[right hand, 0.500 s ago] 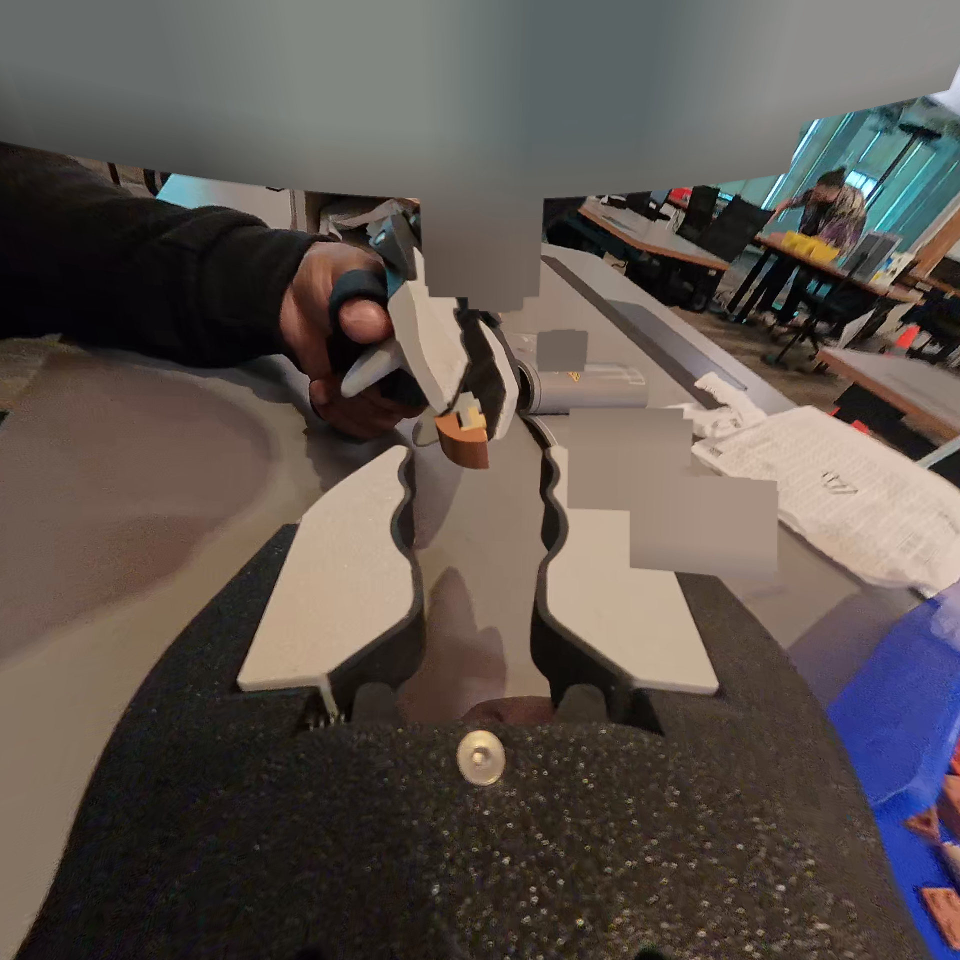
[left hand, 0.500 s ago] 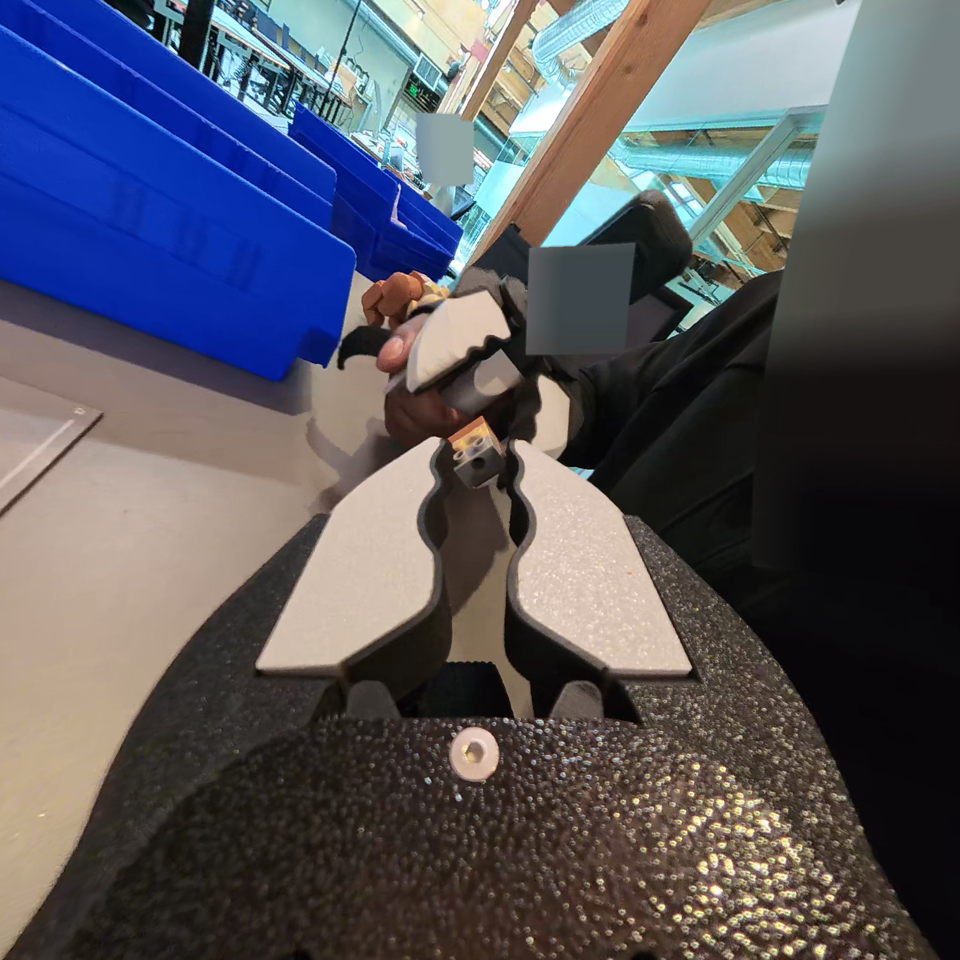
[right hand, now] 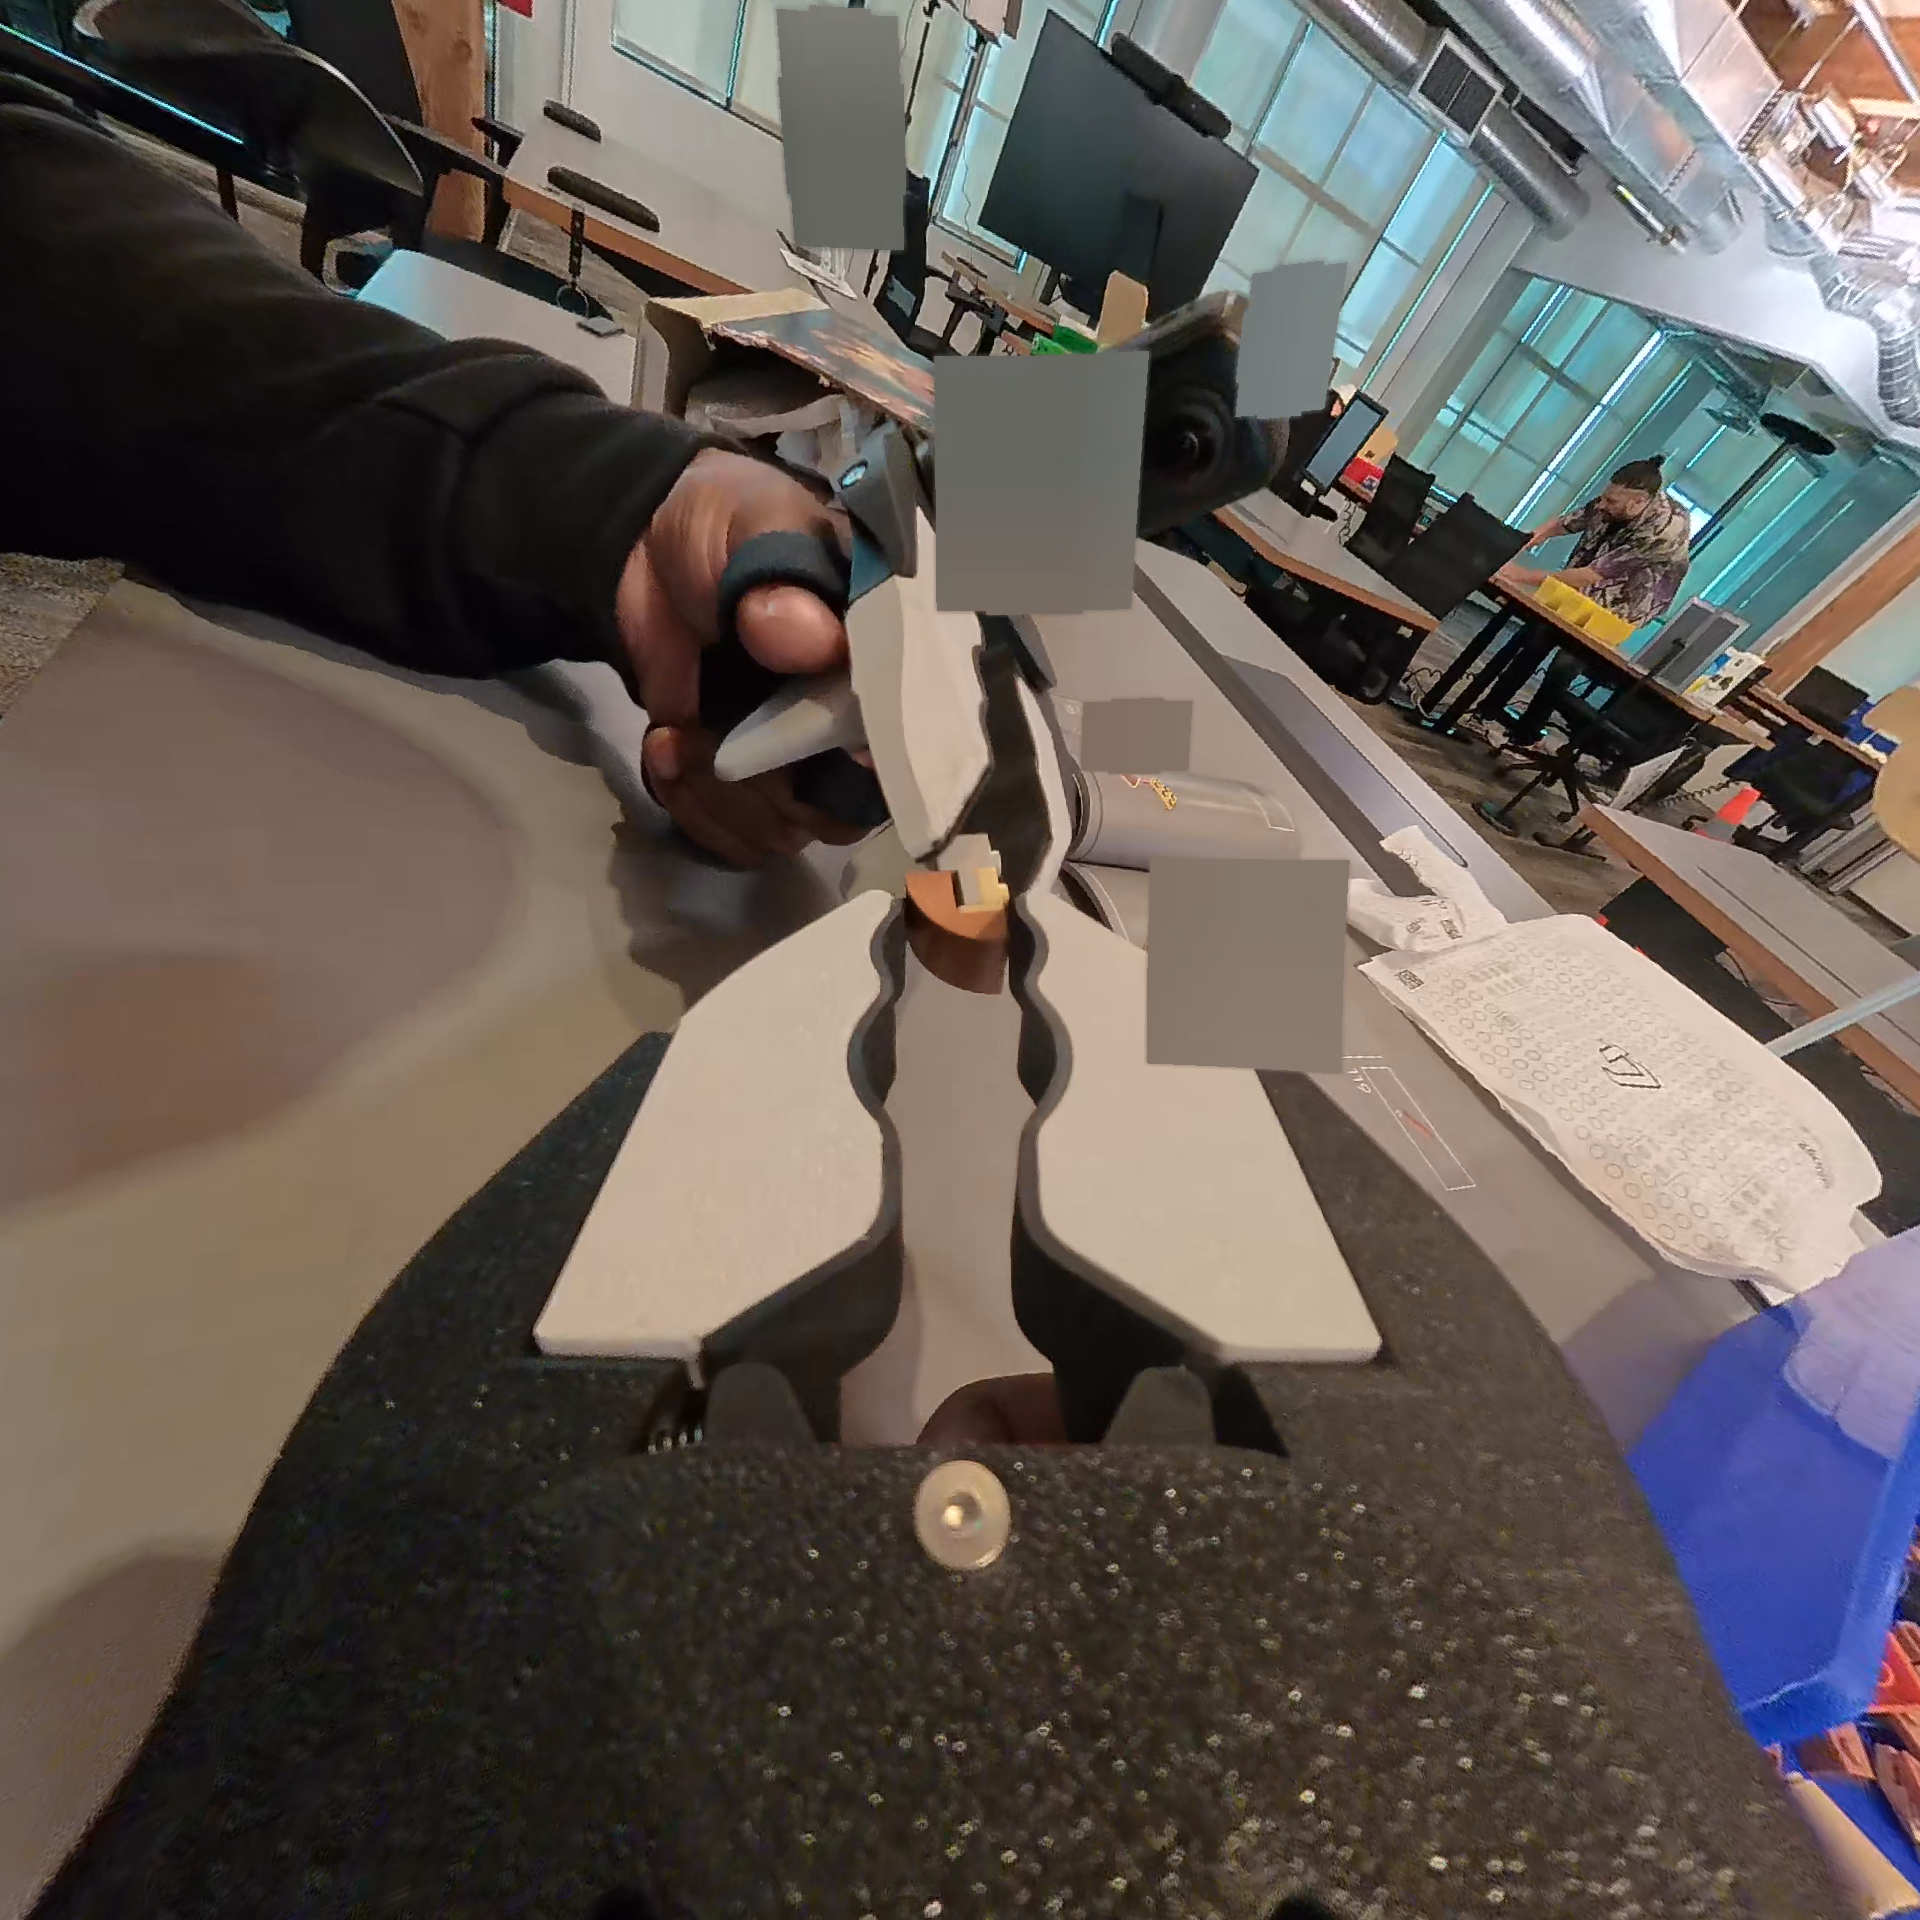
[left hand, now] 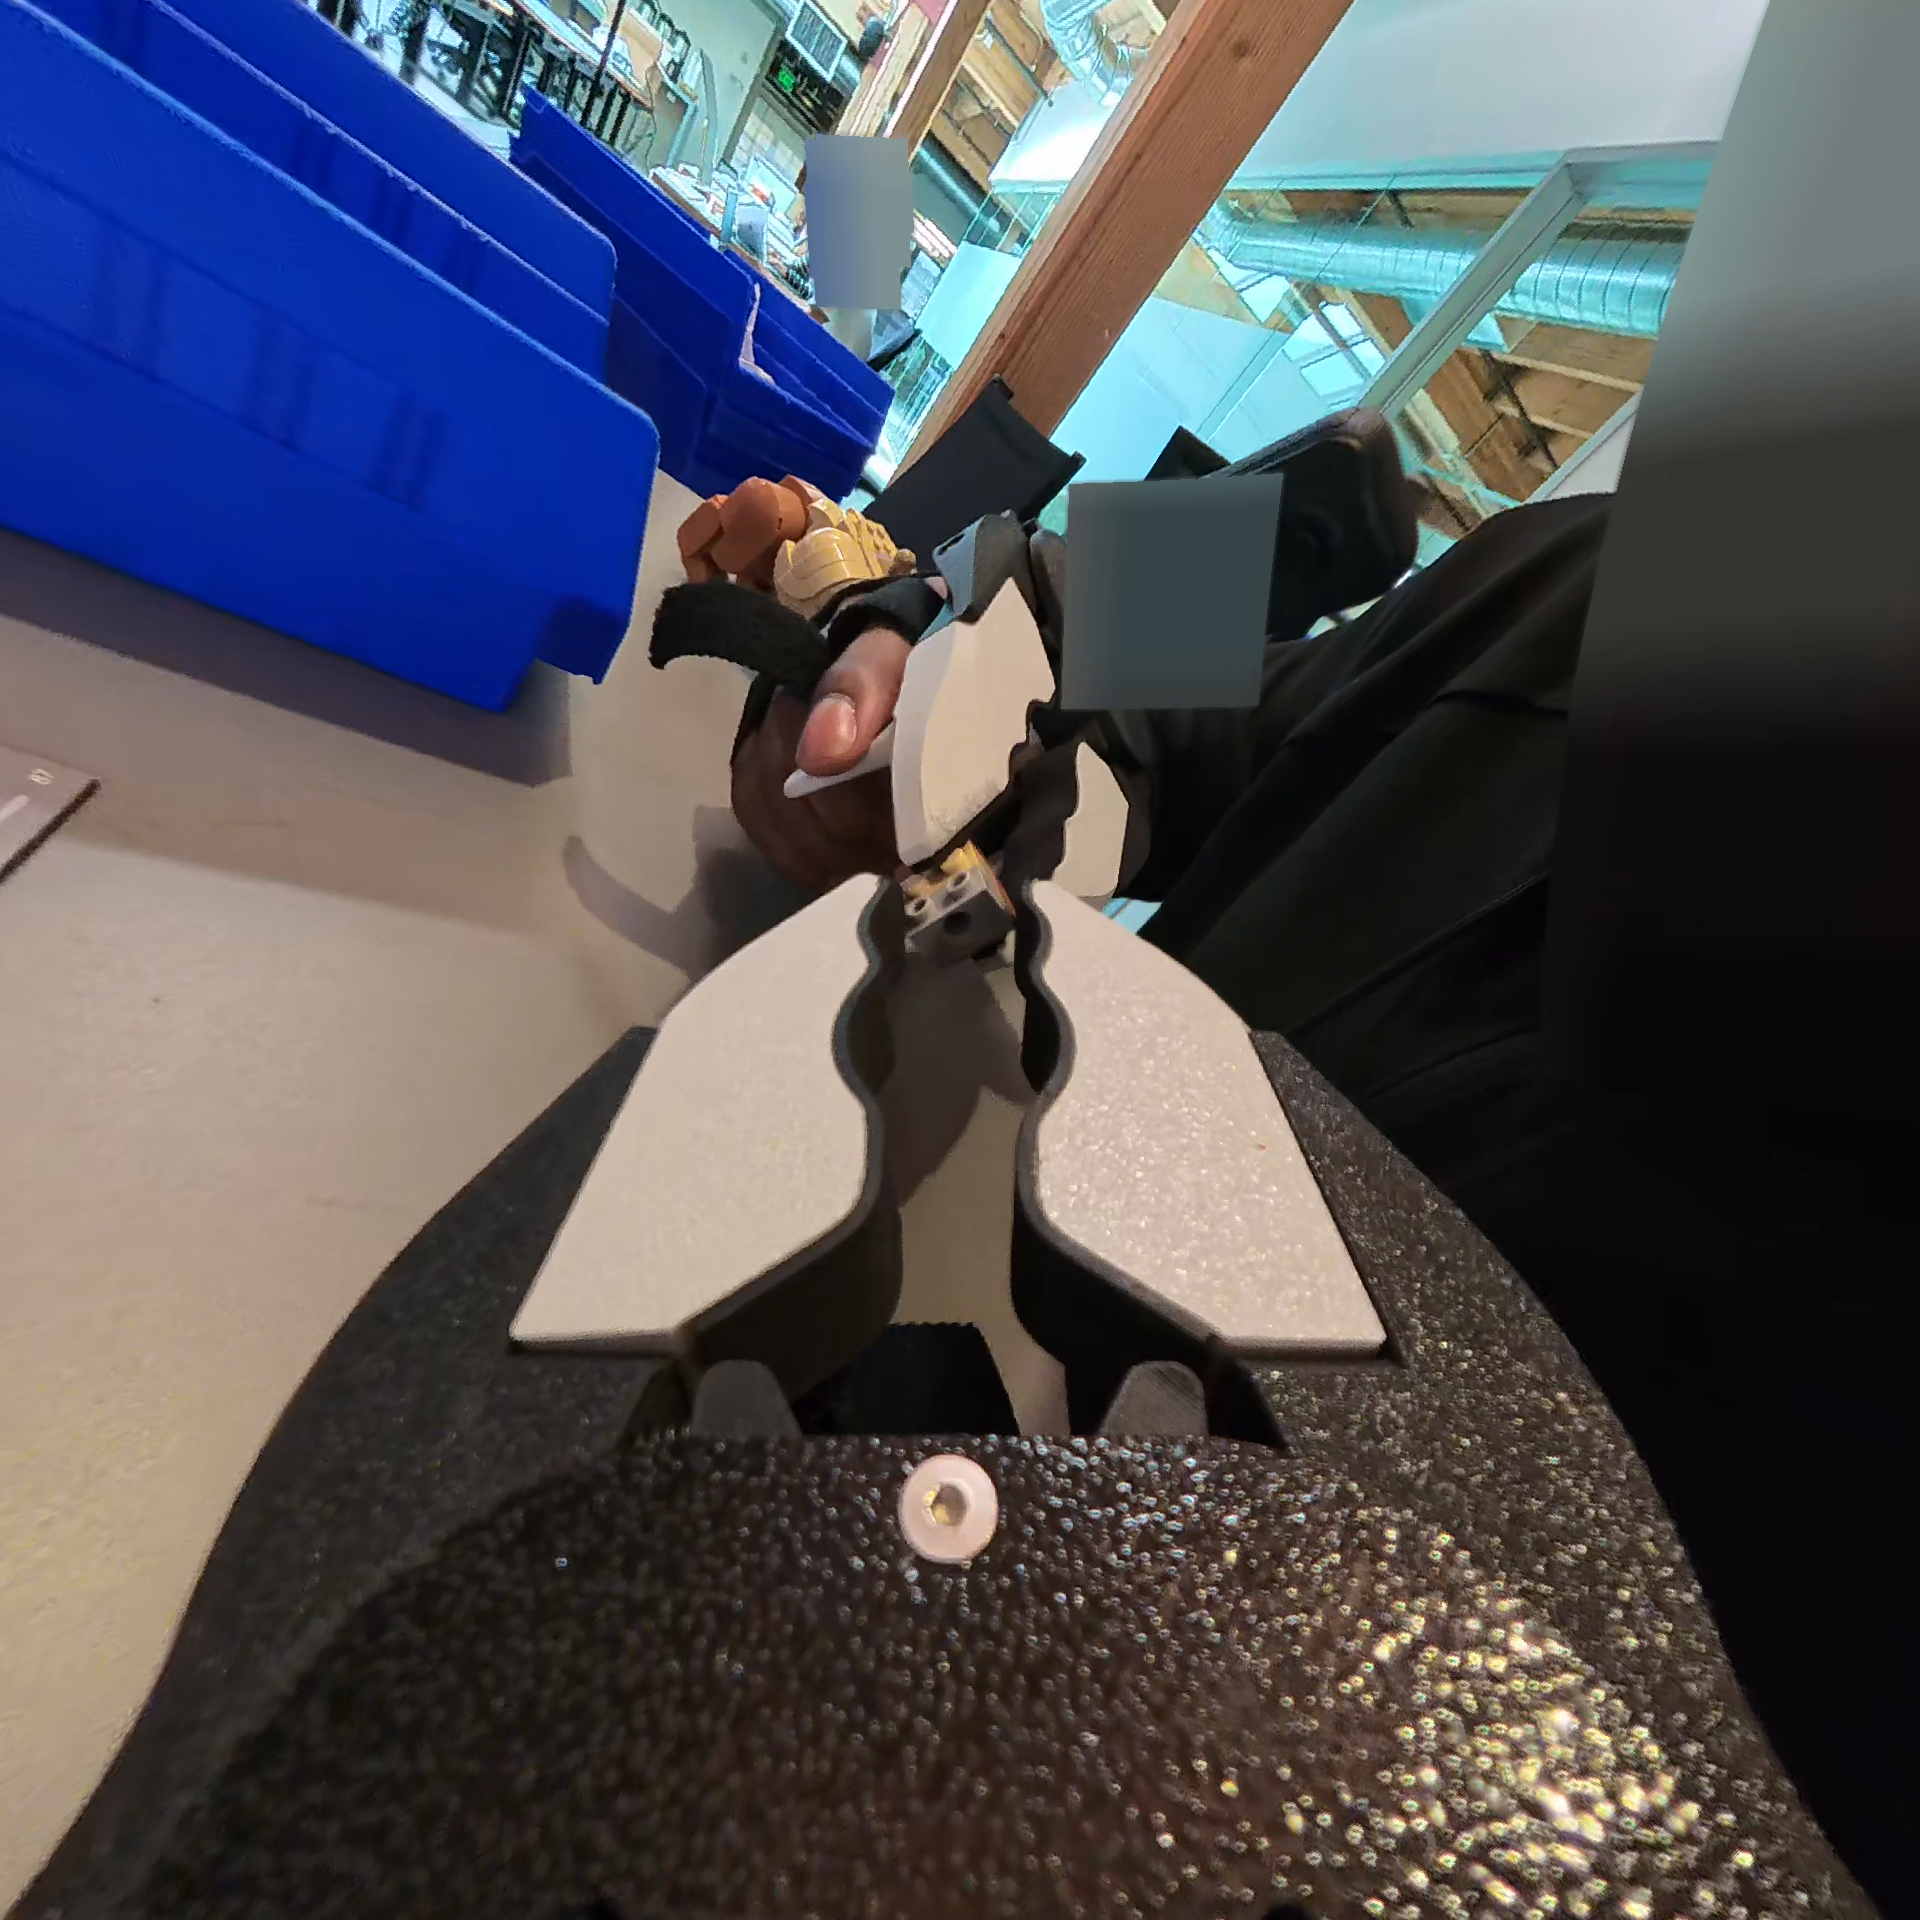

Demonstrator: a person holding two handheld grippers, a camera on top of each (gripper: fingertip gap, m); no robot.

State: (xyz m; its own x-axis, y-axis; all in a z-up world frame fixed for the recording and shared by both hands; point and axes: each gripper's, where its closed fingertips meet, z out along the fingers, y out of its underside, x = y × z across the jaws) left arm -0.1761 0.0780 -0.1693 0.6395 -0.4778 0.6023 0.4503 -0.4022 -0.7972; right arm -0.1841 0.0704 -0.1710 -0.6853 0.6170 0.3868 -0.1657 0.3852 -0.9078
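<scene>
Left gripper: the left gripper (left hand: 956, 920) has its jaws nearly together, pinching a small grey brick (left hand: 951, 920) at the very tips; both grey fingers (left hand: 748, 1122) press against its sides. The right wrist view shows this gripper (right hand: 971, 862) from the far side, its tips on the grey and cream end of the little assembly.

Right gripper: the right gripper (right hand: 961, 940) also has narrow jaws, closed on a rounded brown piece (right hand: 956, 951) that sits between the fingertips, touching both.

Brick assembly: the grey brick, a cream piece (right hand: 982, 894) and the brown piece are joined into one small cluster, held off the table between the two grippers, which meet tip to tip.

Hands: a hand (right hand: 717, 665) in a black sleeve (right hand: 312, 457) grips the handle of the left gripper; in the left wrist view another hand (left hand: 821, 769) holds the right gripper (left hand: 971, 831).

Table: a grey table (left hand: 208, 1039) lies under both grippers.

Bins: blue bins (left hand: 260, 364) stand at the far left in the left wrist view; another blue bin (right hand: 1766, 1507) sits near right in the right wrist view.

Figure: a brown and tan brick figure (left hand: 790, 540) stands beyond the hand, beside the bins.

Paper: printed paper sheets (right hand: 1621, 1091) lie on the table to the right.
</scene>
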